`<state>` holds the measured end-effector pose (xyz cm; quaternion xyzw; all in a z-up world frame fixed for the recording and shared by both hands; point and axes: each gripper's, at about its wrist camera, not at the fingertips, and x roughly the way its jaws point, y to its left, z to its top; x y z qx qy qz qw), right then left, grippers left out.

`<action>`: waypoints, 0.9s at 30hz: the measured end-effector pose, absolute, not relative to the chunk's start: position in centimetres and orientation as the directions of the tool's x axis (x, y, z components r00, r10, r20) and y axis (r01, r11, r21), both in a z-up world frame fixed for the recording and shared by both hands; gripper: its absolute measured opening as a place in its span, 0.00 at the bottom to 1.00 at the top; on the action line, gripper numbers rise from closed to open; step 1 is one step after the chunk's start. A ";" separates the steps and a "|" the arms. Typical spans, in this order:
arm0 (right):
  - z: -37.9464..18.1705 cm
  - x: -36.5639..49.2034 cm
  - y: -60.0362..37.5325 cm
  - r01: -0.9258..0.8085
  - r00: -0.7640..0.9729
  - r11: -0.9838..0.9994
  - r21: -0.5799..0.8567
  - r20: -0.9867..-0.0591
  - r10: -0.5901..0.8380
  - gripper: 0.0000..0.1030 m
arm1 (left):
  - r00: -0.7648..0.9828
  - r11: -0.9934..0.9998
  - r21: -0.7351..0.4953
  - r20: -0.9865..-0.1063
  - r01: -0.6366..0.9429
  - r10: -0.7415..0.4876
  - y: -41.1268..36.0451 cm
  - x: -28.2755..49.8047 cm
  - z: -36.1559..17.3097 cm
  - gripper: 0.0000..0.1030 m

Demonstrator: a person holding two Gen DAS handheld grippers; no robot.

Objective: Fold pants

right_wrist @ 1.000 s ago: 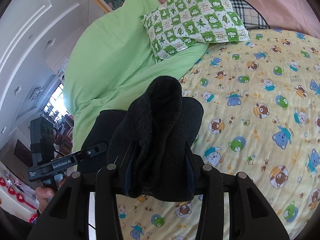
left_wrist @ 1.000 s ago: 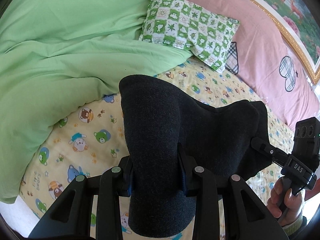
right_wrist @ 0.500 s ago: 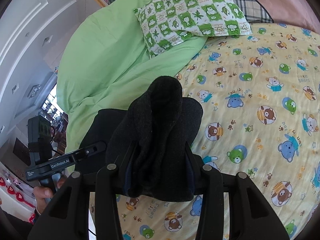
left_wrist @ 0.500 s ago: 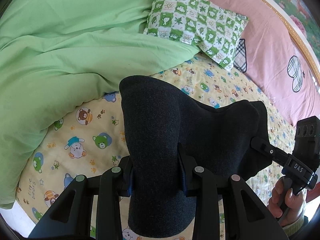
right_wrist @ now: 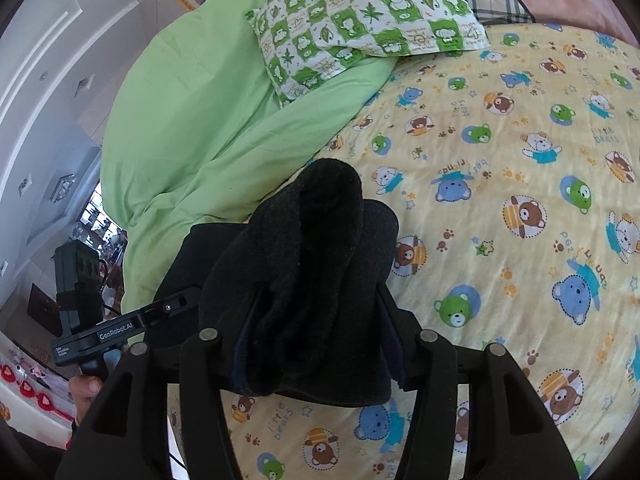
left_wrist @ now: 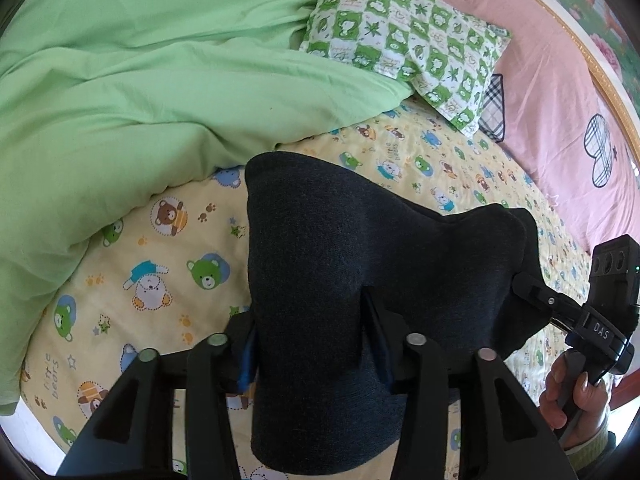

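The dark charcoal pants (left_wrist: 352,264) hang between both grippers above the yellow bear-print bed sheet (left_wrist: 160,264). My left gripper (left_wrist: 312,344) is shut on one bunched end of the pants, which drapes over its fingers and hides the tips. My right gripper (right_wrist: 316,336) is shut on the other bunched end (right_wrist: 320,248), folded in thick layers. In the left wrist view the right gripper (left_wrist: 560,304) shows at the right edge, touching the cloth. In the right wrist view the left gripper (right_wrist: 132,320) shows at the left.
A green duvet (left_wrist: 140,80) lies heaped on the left of the bed. A green-and-white checked pillow (left_wrist: 404,36) rests at the head, against a pink headboard (left_wrist: 560,88). The bear-print sheet (right_wrist: 520,200) spreads to the right of the pants.
Both grippers have moved a little forward over the bed with the pants still held; the pillow and duvet sit lower in both views. The grip has not changed.
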<state>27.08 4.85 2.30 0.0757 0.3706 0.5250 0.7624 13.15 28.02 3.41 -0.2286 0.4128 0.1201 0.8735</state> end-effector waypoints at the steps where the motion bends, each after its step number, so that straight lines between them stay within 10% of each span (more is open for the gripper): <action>1: 2.2 27.1 4.8 -0.744 0.174 0.438 0.505 -0.486 0.856 0.56 | 0.631 0.866 -0.302 -0.776 -0.399 0.020 28.0 13.1 3.3 0.49; 27: 3.9 25.5 2.6 -0.752 0.221 0.458 0.474 -0.473 0.853 0.79 | 0.655 0.868 -0.272 -0.752 -0.415 0.078 27.0 9.3 4.8 0.74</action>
